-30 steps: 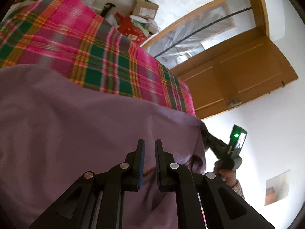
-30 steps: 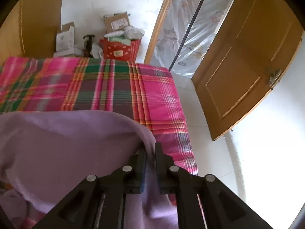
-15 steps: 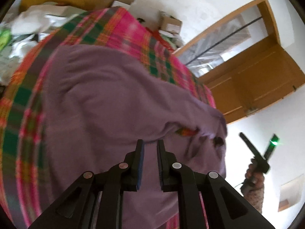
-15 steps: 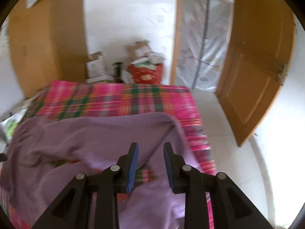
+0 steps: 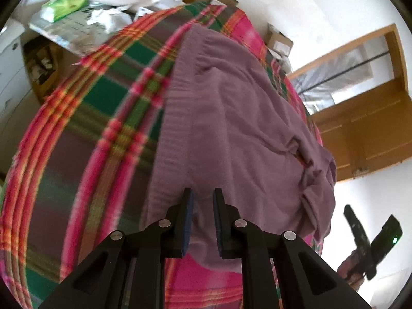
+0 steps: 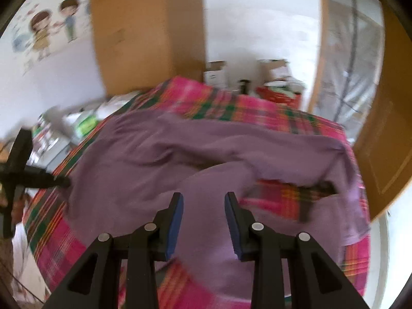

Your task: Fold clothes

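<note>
Now purple sweater (image 6: 206, 154) flat on plaid blanket (image 5: 97, 134), beyond both grippers' released jaws.

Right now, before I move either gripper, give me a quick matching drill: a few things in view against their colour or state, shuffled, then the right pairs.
Things:
1. sweater
2. blanket
3. right gripper
4. door

Descriptions:
A. pink and green plaid
B. open, holding nothing
C. purple, spread out and rumpled
D. brown wood

Pairs: 1-C, 2-A, 3-B, 4-D
</note>
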`<state>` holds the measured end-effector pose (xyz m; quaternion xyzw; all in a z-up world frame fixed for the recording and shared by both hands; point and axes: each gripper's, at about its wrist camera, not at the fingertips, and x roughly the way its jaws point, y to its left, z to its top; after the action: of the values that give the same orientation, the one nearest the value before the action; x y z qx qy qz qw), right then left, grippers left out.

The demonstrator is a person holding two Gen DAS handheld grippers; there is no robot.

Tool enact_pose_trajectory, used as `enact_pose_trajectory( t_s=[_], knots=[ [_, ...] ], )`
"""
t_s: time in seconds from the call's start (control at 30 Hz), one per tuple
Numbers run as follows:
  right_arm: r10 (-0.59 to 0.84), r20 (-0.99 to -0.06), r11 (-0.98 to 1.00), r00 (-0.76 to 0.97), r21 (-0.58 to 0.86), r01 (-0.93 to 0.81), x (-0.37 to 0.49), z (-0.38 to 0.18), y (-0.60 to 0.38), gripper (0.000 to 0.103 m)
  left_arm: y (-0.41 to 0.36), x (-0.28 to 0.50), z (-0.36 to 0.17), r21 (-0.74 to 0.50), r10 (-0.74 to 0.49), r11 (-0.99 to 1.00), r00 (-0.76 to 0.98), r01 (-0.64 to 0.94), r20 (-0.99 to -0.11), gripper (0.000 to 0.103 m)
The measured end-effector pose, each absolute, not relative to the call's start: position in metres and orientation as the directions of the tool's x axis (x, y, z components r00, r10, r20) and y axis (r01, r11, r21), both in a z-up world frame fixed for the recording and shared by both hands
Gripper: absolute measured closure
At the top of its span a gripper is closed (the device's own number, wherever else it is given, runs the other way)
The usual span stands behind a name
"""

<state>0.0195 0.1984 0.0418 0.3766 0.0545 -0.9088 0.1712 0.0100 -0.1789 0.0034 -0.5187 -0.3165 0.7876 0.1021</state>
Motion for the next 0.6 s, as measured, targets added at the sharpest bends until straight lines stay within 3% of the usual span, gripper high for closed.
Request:
enact_pose_trajectory(
  t_s=[0.3, 0.47, 0.6],
  knots=[
    [-0.436, -0.744, -0.811, -0.507, 0.08, 0.58, 0.051, -0.007, 0.112, 0.069, -0.214, 0.046, -0.004, -0.669, 0.493, -0.696, -0.504, 0.26, -0.709, 0.084],
    [-0.479, -0.745, -0.75, -0.465, 0.072, 0.657, 0.063, -0.019, 0.076, 0.06, -0.218, 0.057, -0.017, -0.713, 0.547, -0.643, -0.484, 0.28, -0.683, 0.082],
    [-0.493, -0.745, -0.695, -0.449, 0.026, 0.719, 0.073, -0.024, 0.045, 0.058, -0.217, 0.056, -0.023, -0.753, 0.59, -0.592, -0.481, 0.288, -0.648, 0.082]
  ],
)
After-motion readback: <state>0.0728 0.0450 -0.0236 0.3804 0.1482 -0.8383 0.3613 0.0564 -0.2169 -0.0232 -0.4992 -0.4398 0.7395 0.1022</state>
